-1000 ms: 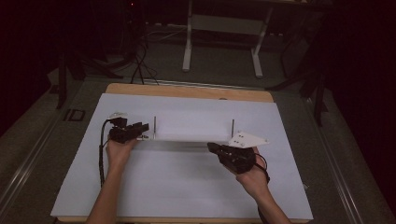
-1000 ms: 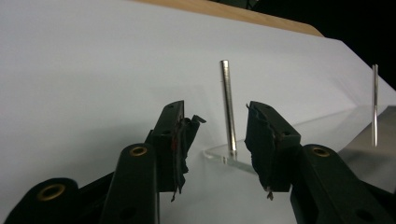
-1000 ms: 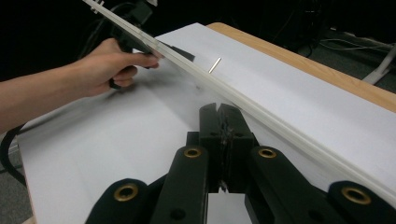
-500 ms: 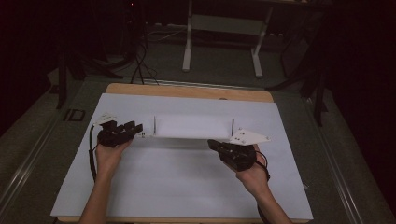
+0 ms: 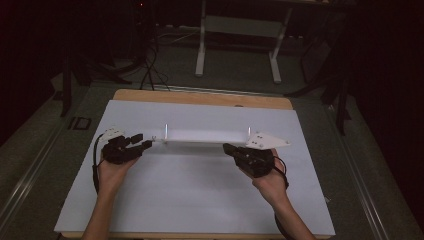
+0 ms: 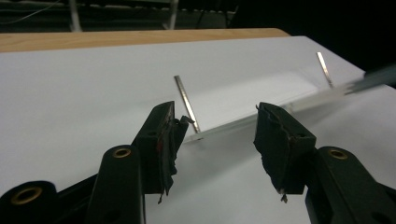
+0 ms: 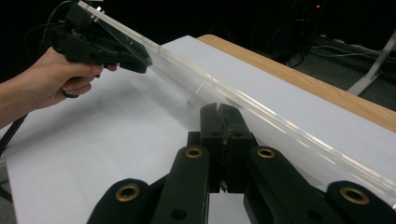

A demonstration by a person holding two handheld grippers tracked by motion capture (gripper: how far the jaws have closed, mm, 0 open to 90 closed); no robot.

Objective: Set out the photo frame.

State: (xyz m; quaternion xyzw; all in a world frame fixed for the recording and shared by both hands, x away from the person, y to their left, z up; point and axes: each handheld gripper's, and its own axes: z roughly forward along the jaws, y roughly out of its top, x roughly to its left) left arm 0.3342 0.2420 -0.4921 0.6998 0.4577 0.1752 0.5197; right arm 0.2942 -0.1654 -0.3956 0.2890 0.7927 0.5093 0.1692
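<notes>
Two changes showed at the left gripper (image 5: 143,141): its jaws had just been opening, and the hand had drawn back to the left since a second earlier, off the left end of the strip (image 5: 205,136). I judged that end released, the placing nearly done. The jaws stood well apart with nothing between them, the near pin (image 6: 187,105) just beyond their tips. The strip lay across the far middle of the sheet (image 5: 190,190), a pin at each end. The right gripper (image 5: 227,147) had its jaws pressed together at the strip's near edge by the right end; whether they pinched that edge I could not tell.
</notes>
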